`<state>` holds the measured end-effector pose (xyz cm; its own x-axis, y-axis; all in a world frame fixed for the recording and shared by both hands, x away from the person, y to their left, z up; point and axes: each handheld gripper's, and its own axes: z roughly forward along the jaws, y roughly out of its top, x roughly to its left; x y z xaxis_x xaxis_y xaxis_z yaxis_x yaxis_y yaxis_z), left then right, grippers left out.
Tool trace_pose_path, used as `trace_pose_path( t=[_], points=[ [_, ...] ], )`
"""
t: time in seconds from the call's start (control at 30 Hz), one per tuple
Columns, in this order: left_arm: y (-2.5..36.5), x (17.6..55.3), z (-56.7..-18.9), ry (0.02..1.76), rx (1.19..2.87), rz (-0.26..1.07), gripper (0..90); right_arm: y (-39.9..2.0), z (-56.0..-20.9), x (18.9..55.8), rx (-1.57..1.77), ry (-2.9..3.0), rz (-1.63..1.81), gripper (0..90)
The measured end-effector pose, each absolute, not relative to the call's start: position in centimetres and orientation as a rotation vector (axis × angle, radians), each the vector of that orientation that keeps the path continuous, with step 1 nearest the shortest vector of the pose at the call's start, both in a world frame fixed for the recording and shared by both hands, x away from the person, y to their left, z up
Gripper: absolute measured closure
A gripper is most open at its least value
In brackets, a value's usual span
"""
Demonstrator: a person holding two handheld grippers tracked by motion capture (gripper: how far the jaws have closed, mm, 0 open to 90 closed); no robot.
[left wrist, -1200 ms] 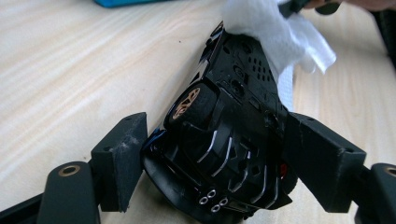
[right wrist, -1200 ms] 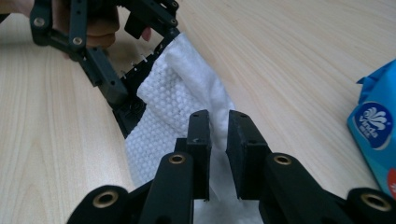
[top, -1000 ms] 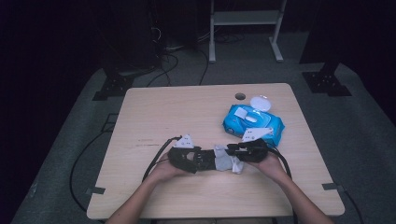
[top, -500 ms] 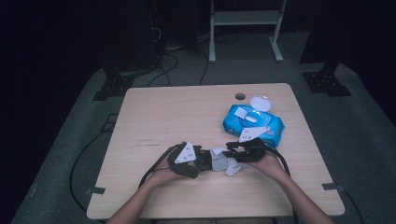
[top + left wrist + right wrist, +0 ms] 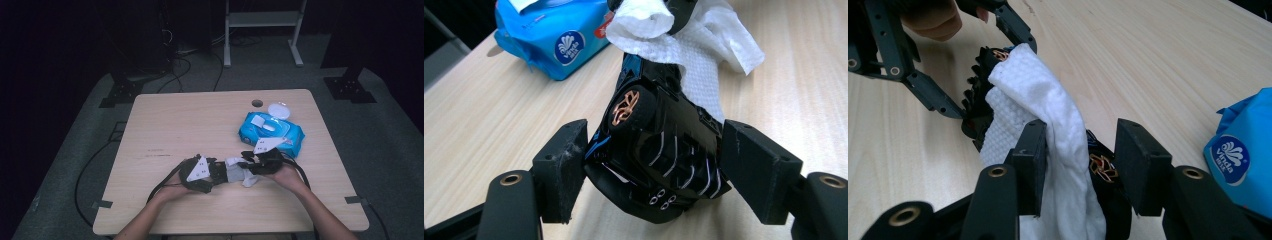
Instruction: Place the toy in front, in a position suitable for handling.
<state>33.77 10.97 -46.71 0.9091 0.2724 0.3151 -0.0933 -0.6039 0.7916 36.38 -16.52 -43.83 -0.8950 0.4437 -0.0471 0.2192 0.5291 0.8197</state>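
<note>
A glossy black toy car [image 5: 659, 150] with copper wheels lies tilted between the pads of my left gripper [image 5: 659, 152], which is shut on its sides, the jaws having just been closing. A white wipe [image 5: 1048, 115] is draped over the car's far end. My right gripper [image 5: 1083, 150] meets it from the other side. Its jaws have just been opening and now stand open, with the wipe hanging by one finger [image 5: 1030, 160] and a car wheel [image 5: 1102, 168] in the gap. In the high view both grippers, left [image 5: 220, 173] and right [image 5: 241, 167], meet near the table's front edge.
A blue pack of wet wipes [image 5: 272, 132] lies at the right of the wooden table [image 5: 190, 120], with its white lid [image 5: 278, 110] flipped open. A cable hole [image 5: 257, 103] sits near the far edge. Cables trail off the front.
My left gripper has rolled a little, so its grey plate sits lower and nearer the person. My right gripper's jaws have spread around the wipe. Both hands have kept their places.
</note>
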Motion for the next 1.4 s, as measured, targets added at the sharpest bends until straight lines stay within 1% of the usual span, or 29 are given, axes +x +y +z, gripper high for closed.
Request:
trace_pose_path(
  t=[0.03,0.1,0.3,0.43,0.57,0.67,0.77,0.87,0.97,1.0,1.07,1.13,1.2,1.23,1.27,1.4],
  points=[
    [11.0,33.7,-46.7,0.138,2.145,0.502,28.4,-16.5,-43.8,36.3,0.549,2.521,1.295,56.4],
    [11.2,33.8,-46.5,0.153,2.13,0.485,33.0,-16.5,-43.8,36.1,0.539,2.523,1.295,56.7],
    [11.3,33.6,-46.3,0.15,2.122,0.494,36.7,-16.5,-43.6,35.5,0.52,2.514,1.296,57.6],
    [11.6,33.6,-46.0,0.134,2.111,0.482,43.8,-16.6,-43.6,34.9,0.506,2.505,1.304,58.5],
    [11.8,33.6,-45.9,0.128,2.104,0.448,45.7,-16.8,-43.5,34.3,0.492,2.506,1.315,59.1],
    [12.2,33.7,-45.7,0.114,2.095,0.398,49.9,-16.9,-43.4,34.0,0.48,2.51,1.333,60.1],
    [12.2,33.7,-46.0,0.103,2.111,0.356,50.0,-16.9,-43.4,33.5,0.463,2.509,1.334,61.0],
    [11.9,33.9,-46.3,0.108,2.126,0.335,45.9,-16.9,-43.3,33.0,0.44,2.511,1.351,63.4],
    [11.8,34.0,-46.4,0.113,2.127,0.331,45.3,-16.8,-43.2,32.8,0.427,2.518,1.364,67.4],
    [11.7,34.0,-46.5,0.109,2.127,0.325,46.4,-16.8,-43.2,32.7,0.429,2.52,1.372,68.8],
    [11.5,34.0,-46.6,0.097,2.147,0.334,52.3,-16.7,-43.0,32.8,0.432,2.528,1.391,73.2],
    [11.6,34.1,-46.6,0.104,2.141,0.309,53.6,-16.6,-43.0,32.9,0.442,2.546,1.399,78.3],
    [11.7,34.1,-46.6,0.117,2.125,0.296,55.0,-16.2,-42.9,33.0,0.443,2.554,1.395,81.5],
    [11.8,34.1,-46.5,0.121,2.111,0.289,57.5,-16.0,-42.8,33.1,0.443,2.555,1.393,82.6],
    [11.8,34.1,-46.5,0.117,2.118,0.314,58.2,-15.8,-42.7,33.1,0.446,2.554,1.396,82.9],
    [11.8,34.2,-46.6,0.137,2.111,0.324,58.4,-14.5,-42.2,33.6,0.469,2.519,1.396,84.1]
  ],
)
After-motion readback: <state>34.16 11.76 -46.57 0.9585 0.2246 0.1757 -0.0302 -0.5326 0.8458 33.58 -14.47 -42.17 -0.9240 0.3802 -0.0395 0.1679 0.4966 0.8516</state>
